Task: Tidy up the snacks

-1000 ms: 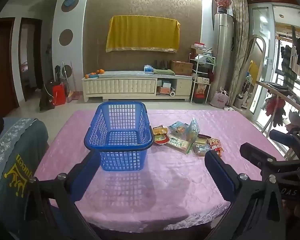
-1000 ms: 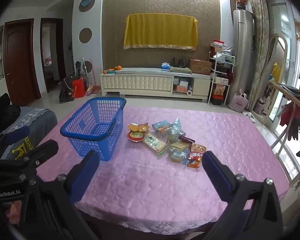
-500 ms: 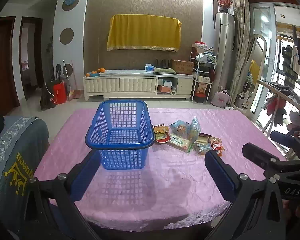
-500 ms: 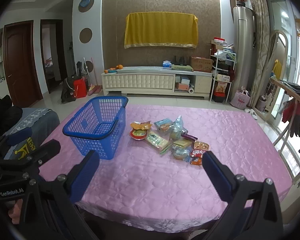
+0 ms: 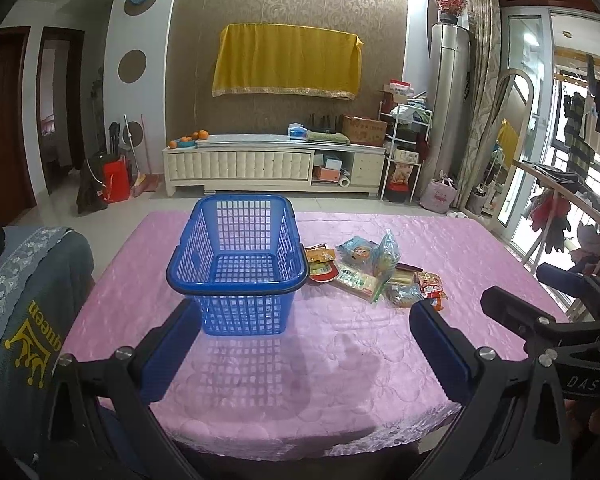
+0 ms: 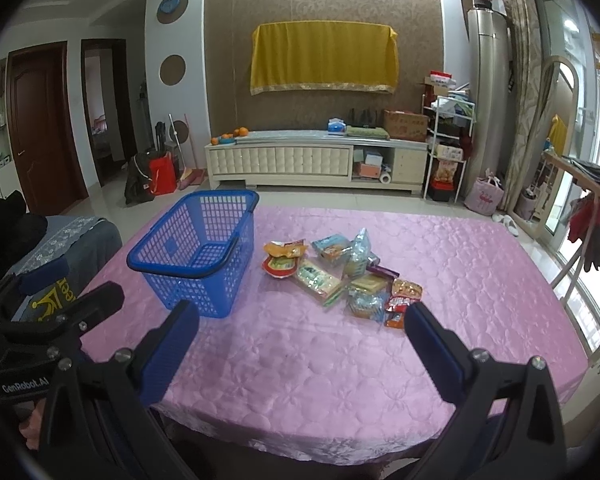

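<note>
Pink tablecloth [image 5: 340, 364] | "queen" chair cover [image 5: 32, 340] | left claw [image 5: 304, 344], right claw [image 6: 300, 344] spread, empty

Snack pile [image 6: 340, 276] labels too small

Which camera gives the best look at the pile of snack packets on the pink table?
The right wrist view: the pile of snack packets lies near centre, spread out and unobstructed. The left wrist view shows it off to the side, smaller, beside the blue plastic basket.

Home living room, low media cabinet [image 6: 316, 160], cloth-draped wall screen [image 6: 324, 58], pink-clothed table [image 6: 340, 352]
</note>
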The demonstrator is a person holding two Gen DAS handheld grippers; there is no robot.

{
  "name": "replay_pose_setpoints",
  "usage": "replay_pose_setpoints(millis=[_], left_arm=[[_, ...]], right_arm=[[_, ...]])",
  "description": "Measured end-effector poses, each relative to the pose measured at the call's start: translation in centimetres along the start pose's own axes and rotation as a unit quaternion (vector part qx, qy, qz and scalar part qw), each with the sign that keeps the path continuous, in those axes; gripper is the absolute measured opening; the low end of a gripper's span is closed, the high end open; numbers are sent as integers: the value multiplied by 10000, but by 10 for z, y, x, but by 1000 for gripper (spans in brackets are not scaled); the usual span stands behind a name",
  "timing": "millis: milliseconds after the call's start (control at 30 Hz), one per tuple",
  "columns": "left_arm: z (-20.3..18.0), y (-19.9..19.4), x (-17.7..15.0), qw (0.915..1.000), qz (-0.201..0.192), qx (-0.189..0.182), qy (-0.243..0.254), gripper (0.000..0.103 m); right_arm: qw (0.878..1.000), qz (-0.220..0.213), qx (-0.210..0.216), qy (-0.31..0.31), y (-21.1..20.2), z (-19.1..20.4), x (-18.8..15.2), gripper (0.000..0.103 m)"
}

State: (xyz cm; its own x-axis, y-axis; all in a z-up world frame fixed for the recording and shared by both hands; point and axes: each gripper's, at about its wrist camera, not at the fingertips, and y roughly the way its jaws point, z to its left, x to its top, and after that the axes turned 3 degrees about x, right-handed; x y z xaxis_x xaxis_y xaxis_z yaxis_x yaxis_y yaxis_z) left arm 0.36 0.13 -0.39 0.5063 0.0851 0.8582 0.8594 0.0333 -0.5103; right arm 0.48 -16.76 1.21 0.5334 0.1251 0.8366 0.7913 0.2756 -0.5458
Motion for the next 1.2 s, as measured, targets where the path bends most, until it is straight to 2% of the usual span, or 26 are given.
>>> replay_pose_setpoints(millis=[1200], left_arm=[[5,3,0,9999,139,19,51,103]], right_arm=[[9998,215,26,-9,5,-1,2,103]])
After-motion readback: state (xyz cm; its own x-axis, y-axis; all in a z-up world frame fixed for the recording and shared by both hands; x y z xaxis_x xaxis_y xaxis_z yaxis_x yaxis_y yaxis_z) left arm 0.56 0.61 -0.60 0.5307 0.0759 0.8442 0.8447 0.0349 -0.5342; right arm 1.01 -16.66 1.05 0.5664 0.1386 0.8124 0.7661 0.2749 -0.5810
